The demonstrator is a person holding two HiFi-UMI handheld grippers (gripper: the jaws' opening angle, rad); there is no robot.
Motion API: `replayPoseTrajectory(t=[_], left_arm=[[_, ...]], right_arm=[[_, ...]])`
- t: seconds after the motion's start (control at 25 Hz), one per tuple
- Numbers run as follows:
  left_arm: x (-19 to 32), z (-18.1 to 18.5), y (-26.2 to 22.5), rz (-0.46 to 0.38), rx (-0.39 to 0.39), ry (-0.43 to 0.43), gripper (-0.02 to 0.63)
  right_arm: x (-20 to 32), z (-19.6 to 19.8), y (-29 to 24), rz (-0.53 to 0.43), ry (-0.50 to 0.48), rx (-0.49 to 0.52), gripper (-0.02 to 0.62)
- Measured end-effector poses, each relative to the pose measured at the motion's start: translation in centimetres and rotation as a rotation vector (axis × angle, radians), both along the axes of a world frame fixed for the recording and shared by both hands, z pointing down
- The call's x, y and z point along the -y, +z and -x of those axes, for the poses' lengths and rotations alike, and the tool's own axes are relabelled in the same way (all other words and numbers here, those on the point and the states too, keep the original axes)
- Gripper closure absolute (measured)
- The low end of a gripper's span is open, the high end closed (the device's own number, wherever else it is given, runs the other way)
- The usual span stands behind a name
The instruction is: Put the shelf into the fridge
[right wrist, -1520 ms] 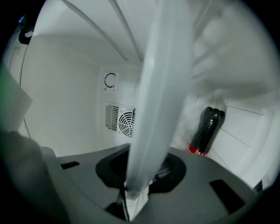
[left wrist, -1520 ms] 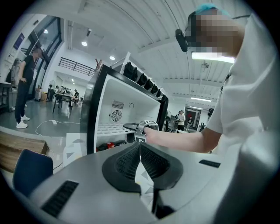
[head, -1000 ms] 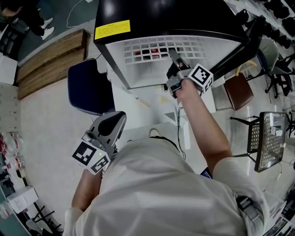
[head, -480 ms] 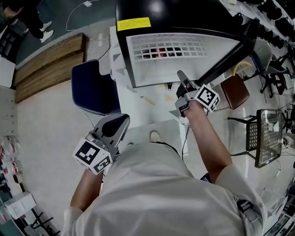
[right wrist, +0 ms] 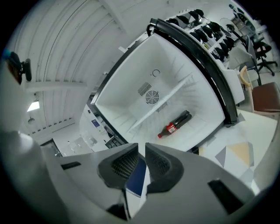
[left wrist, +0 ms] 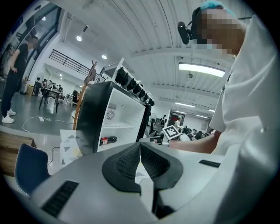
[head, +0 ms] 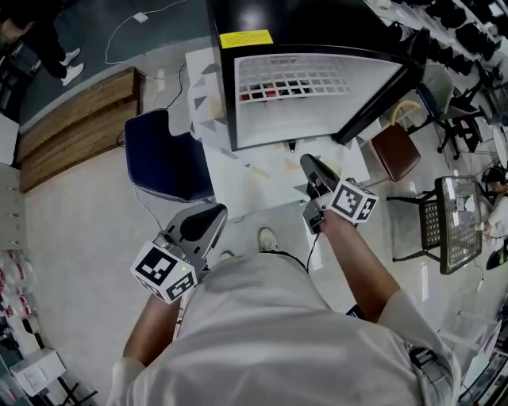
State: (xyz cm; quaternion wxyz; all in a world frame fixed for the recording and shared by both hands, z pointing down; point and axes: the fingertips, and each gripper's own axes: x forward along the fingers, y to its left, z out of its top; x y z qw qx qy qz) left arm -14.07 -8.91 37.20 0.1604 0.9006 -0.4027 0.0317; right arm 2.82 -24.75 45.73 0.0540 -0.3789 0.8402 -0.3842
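The black fridge [head: 262, 16] stands open, and the white wire shelf [head: 302, 79] sits level inside it. In the right gripper view the shelf [right wrist: 164, 103] spans the white interior above a cola bottle [right wrist: 175, 124] lying on the fridge floor. My right gripper [head: 308, 162] hovers in front of the opening, apart from the shelf. Its jaws are closing with a narrow gap and nothing between them [right wrist: 141, 148]. My left gripper [head: 216, 211] is held low near my body, its jaws shut and empty [left wrist: 140, 146].
A blue chair [head: 163, 158] stands left of the fridge and a brown chair [head: 394, 151] to its right. The black fridge door [head: 373, 111] swings out to the right. White sheets [head: 270, 170] lie on the floor in front. A wire rack [head: 452, 222] rests at far right.
My right gripper has drawn back out of the fridge opening toward my body, and its jaws have narrowed. The shelf stays in the fridge. The left gripper has barely moved.
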Motion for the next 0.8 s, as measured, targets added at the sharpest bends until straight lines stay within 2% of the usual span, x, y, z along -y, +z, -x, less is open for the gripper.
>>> replayPoseTrajectory(t=[0.4,0.8], left_arm=[[-2.5,3.2,0.3,0.001,-0.011,0.053,0.588],[-5.6,4.5,1.3,0.001,-0.027,0.093,0.587]], right_arm=[[-6.9,2.7,-1.3,-0.091,-0.041,-0.153,0.541],[-13.1,4.7,-1.7,-0.156,-0.050,-0.241,0.551]])
